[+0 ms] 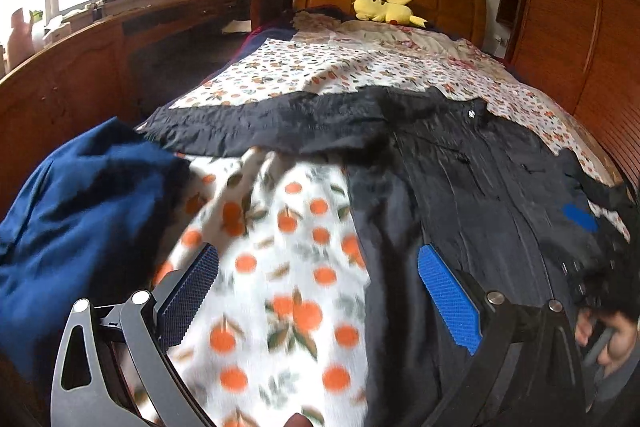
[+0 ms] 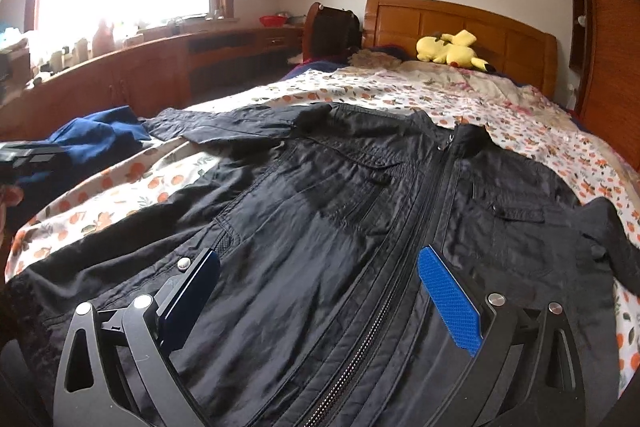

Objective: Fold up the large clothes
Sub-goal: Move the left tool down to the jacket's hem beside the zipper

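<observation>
A black zip-front jacket (image 2: 360,211) lies spread front-up on the bed, its left sleeve stretched out toward the window side. It also shows in the left wrist view (image 1: 460,179). My right gripper (image 2: 320,279) is open and empty, just above the jacket's lower front beside the zipper. My left gripper (image 1: 318,275) is open and empty, over the orange-print bed sheet (image 1: 280,267) at the jacket's left edge. The right gripper's blue pad (image 1: 580,217) and the hand holding it show at the far right of the left wrist view.
A blue garment (image 1: 80,211) lies bunched at the bed's left edge, also in the right wrist view (image 2: 100,135). A yellow plush toy (image 2: 452,51) rests by the wooden headboard (image 2: 460,19). A wooden cabinet (image 2: 140,83) runs under the window; a wardrobe (image 1: 580,27) stands on the right.
</observation>
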